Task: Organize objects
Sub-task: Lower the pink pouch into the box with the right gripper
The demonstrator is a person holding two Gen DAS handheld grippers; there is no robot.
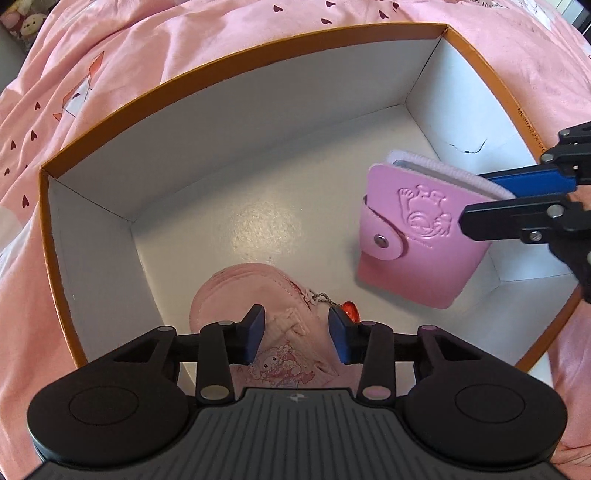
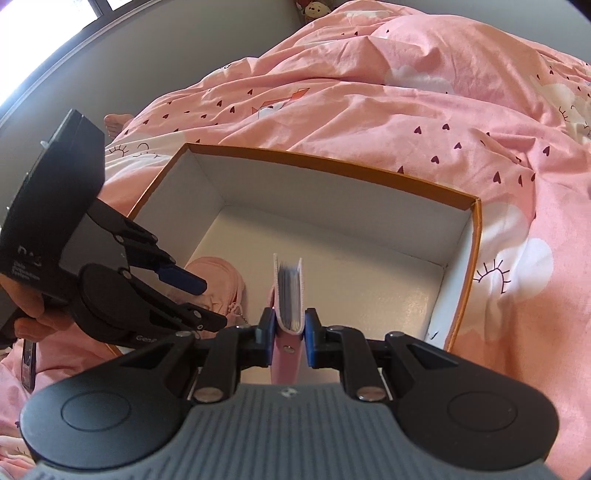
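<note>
Cardboard forms the open rectangular box with orange rim and white inside (image 1: 236, 74), which sits on the bed's pink quilt printed with small dark hearts (image 1: 110, 44). On the box floor, at its near edge in the left wrist view, we see a soft pink fabric zip pouch with a cartoon print (image 1: 236, 291); a short chain at its zip carries a small red charm (image 1: 349, 307).

We hold the left tongs (image 1: 295, 332) just above this pouch with their blue-padded fingers apart, one on each side of the pouch's top, and we cannot tell whether the pads touch the fabric. In the right wrist view the left tongs (image 2: 199, 299) come in from the left over the box's near left corner, with the pouch (image 2: 214, 273) under them.

Our right tongs (image 2: 290, 336) are clamped on a pink leather-look card holder with a snap strap and an embossed cartoon figure (image 2: 286, 291), gripping it near one end so that it stands on edge between the fingers, its stacked sleeves facing away from the camera. In the left wrist view the right tongs (image 1: 491, 199) reach in from the right, and the card holder (image 1: 417, 243) hangs over the box's near right part, clear of the floor and well apart from the pouch.

A plush toy (image 2: 314, 7) sits at the far end of the bed.
</note>
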